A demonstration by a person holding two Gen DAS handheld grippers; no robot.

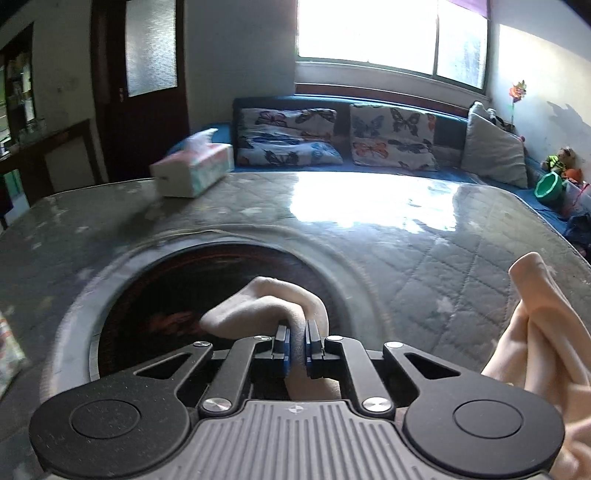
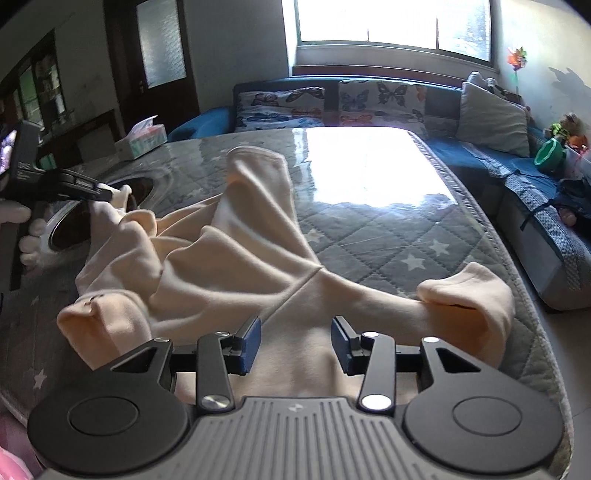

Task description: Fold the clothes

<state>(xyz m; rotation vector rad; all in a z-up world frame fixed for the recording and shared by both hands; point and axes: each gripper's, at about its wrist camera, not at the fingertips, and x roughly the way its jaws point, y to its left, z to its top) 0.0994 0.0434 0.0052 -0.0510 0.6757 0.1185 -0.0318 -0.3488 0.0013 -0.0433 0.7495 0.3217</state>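
One peach garment (image 2: 236,258) — two hand-held grippers

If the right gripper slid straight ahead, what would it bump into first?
Probably the peach garment. The right gripper is open with the cloth lying just past its fingertips, bunched up ahead. Beyond that comes the quilted table cover, though depth is hard to judge.

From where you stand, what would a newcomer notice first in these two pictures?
First, the peach garment, rumpled across the quilted star-pattern table cover. The left gripper is shut on one end of it above a dark round opening, while the right gripper is open over the cloth. Behind, the bright window glares.
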